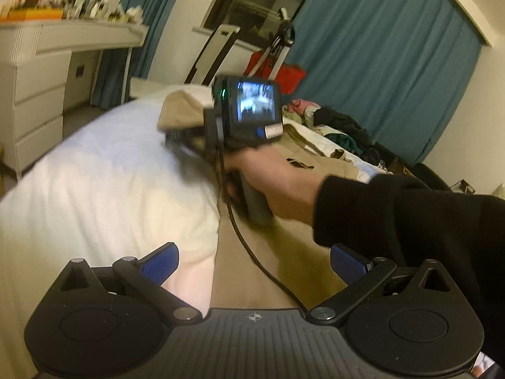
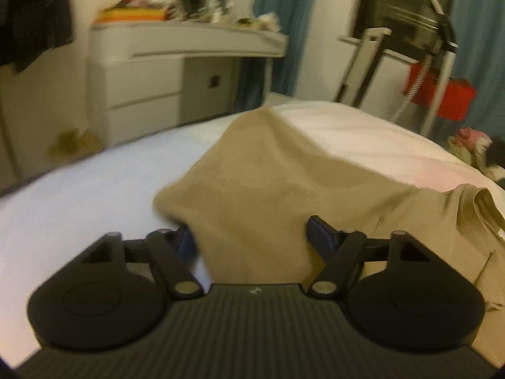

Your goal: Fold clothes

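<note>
A tan T-shirt (image 2: 268, 173) lies spread on a white bed (image 2: 63, 195), its collar (image 2: 479, 199) at the right. In the right wrist view my right gripper (image 2: 252, 237) stands with its jaws wide apart. A raised fold of the shirt fills the gap between them and hides most of the left pad (image 2: 186, 240). In the left wrist view that right gripper (image 1: 181, 137) is held by a hand (image 1: 284, 183) in a black sleeve, with tan cloth bunched over its tip. My left gripper (image 1: 255, 263) hangs open over the shirt's near part (image 1: 240, 246), with nothing between its fingers.
A pile of mixed clothes (image 1: 331, 120) sits on the bed's far right. A white dresser (image 1: 31, 94) stands to the left, a red bag (image 1: 284, 75) and a tripod by the blue curtains. A black cable (image 1: 252, 252) trails from the right gripper across the shirt.
</note>
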`<state>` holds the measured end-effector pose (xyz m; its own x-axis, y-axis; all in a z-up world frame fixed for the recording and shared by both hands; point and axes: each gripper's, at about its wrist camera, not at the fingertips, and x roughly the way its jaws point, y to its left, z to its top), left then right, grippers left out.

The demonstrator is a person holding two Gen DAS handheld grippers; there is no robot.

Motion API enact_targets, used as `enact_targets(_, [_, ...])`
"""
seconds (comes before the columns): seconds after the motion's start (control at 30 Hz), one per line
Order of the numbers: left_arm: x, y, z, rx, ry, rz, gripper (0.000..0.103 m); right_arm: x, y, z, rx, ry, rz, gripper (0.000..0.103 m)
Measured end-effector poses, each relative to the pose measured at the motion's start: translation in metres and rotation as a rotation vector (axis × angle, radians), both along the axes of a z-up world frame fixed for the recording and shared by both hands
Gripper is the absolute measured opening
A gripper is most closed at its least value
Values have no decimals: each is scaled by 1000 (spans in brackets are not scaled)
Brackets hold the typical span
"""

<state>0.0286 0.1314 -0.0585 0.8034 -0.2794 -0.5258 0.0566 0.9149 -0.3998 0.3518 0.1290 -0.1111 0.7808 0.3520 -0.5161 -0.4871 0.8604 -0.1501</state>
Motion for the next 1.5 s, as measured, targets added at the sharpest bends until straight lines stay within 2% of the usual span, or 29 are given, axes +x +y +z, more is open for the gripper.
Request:
enact_targets(0.07, [0,2,-4,-18,11,0,103,15,2,2,16,-10,-70,53])
enact_targets(0.1, [-1,4,-5,-24,11,0,103,22,5,3,6,-7,-90,34])
enact_targets(0.17, [-1,5,-7,-35,13,-4,103,28,9,7,-27,-20,-102,11])
enact_targets(0.2, [-1,5,-7,-35,13,-4,103,28,9,12,-38,-30,-113,9])
enact_targets(0.3, [-4,1,-6,-9,10,-8,103,22,-6,37,22,-71,-131,8])
enact_targets(0.47, [-11,-7,-1,17,-11,-18,103,0,-65,90,137,-182,-206,8])
enact_targets(0.57, [-17,-12,4,25,-24,-24,103,-7,-122,108,218,-228,-318,8])
enact_targets(0.7, [-20,-21,8,49,-31,-35,103,-8,-207,103,352,-222,-500,8])
enact_targets(0.83, [-12,-32,5,88,-13,-59,103,2,-285,63,483,-101,-656,8])
enact_targets(0.97, [6,-39,-5,112,28,-74,103,14,-324,17,528,31,-697,13])
enact_targets(1.03, [16,-42,-10,117,47,-76,103,16,-331,4,513,89,-662,39])
enact_targets(1.07, [19,-44,-13,121,53,-77,103,15,-333,0,510,109,-641,68])
enact_targets(1.1, [22,-46,-14,126,57,-78,103,12,-332,0,516,110,-615,84])
enact_targets(1.33, [34,-57,-22,179,85,-75,103,-47,-320,44,420,50,-511,84])
enact_targets(1.5, [24,-68,-14,210,83,-100,103,-133,-324,79,472,49,-456,84])
